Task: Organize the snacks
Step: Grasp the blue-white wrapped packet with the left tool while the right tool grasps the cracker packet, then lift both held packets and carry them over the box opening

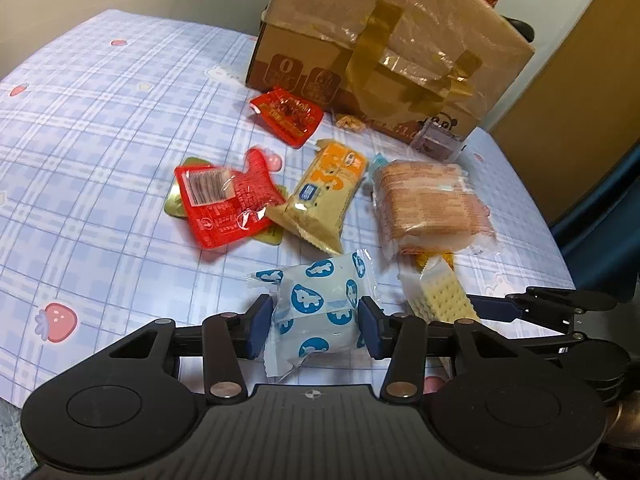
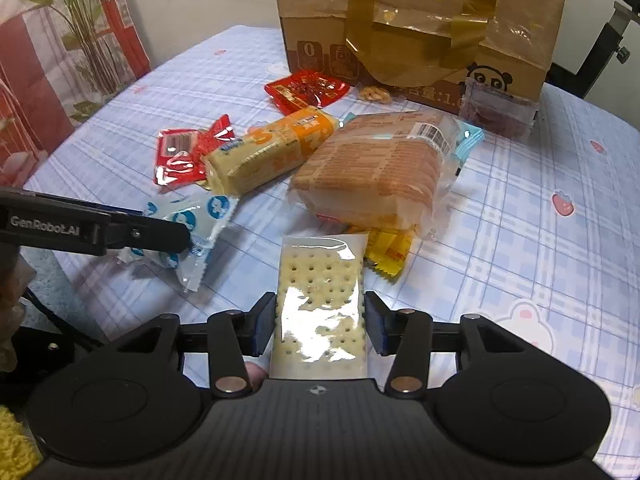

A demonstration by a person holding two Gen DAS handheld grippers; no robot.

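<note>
While pinched edge-on:
left claw: clamps blue-spotted packet
right claw: apparently clamps cracker pack
risk: slick film slipping; crackers cracking

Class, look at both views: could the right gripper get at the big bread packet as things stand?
Probably not yet. The right gripper is closed on a cracker packet, so its jaws are occupied. The bread packet lies just beyond with nothing on top; once the crackers are dropped, the way looks free.
</note>
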